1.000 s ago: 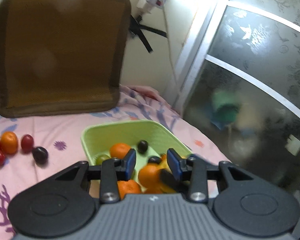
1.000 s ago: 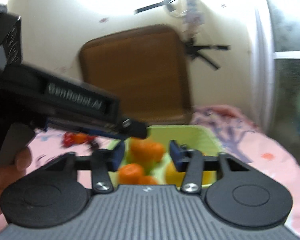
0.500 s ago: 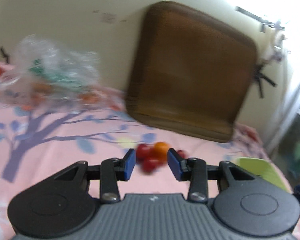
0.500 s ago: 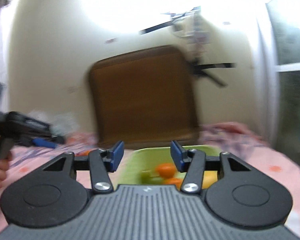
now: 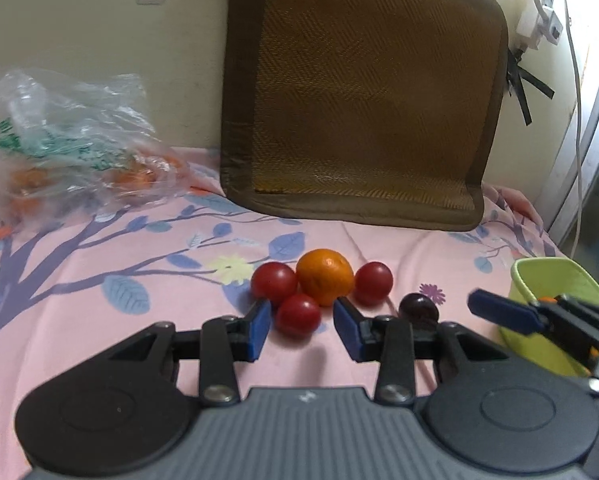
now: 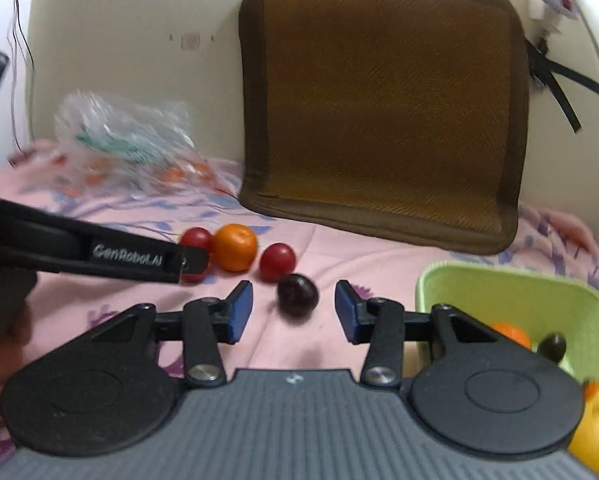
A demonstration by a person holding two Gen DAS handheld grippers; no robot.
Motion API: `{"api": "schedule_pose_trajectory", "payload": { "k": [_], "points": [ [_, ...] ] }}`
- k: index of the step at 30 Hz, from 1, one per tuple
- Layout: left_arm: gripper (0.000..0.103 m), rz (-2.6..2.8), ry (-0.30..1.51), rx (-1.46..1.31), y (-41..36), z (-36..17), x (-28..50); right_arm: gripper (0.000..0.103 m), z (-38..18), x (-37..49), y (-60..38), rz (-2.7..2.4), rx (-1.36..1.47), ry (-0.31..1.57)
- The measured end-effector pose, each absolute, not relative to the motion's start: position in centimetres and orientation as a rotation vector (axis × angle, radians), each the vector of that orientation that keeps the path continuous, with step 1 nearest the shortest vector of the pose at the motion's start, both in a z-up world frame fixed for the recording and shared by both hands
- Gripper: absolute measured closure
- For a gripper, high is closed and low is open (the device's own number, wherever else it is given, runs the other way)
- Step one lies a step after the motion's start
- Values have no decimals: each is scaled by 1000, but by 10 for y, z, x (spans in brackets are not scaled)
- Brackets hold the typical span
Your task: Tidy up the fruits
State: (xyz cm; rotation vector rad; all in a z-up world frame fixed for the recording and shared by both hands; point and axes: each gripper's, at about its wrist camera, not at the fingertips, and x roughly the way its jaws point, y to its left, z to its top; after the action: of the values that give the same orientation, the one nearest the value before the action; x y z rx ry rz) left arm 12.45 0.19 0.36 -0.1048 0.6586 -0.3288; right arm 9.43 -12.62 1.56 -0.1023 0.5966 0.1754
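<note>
"GenRobot.AI" stands on the left gripper (image 6: 187, 260).

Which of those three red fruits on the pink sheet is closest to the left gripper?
The front red fruit, lying just ahead of the left gripper and lined up with its open gap. The other two flank the orange farther back.

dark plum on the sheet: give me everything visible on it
The dark plum is small, round to slightly oval, deep purple-black, with a smooth glossy skin. It lies loose on the pink floral sheet, apart from the red-and-orange fruit cluster and left of the green basket. It sits ahead of the open right claw, roughly centred between the blue pads; neither touches it.
</note>
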Motion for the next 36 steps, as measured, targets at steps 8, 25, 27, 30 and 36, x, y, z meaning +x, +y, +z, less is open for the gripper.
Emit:
{"api": "schedule_pose_trajectory", "payload": {
  "k": [8,25,27,30,36],
  "points": [
    [76,-318,670,-83,-2,-4,129,49,2,120,-104,160,-267,666],
    [77,-440,621,-115,2,7,51,73,19,41,-130,263,-173,568],
    [77,-461,627,-99,-3,7,36,73,21,22,-133,281,-175,571],
    [77,-464,631,-59,-11,6,19,73,18,-1,-137,302,-164,590],
    [76,-456,636,-10,-22,2,-1,72,19,-16,-145,327,-106,639]
  ]
}}
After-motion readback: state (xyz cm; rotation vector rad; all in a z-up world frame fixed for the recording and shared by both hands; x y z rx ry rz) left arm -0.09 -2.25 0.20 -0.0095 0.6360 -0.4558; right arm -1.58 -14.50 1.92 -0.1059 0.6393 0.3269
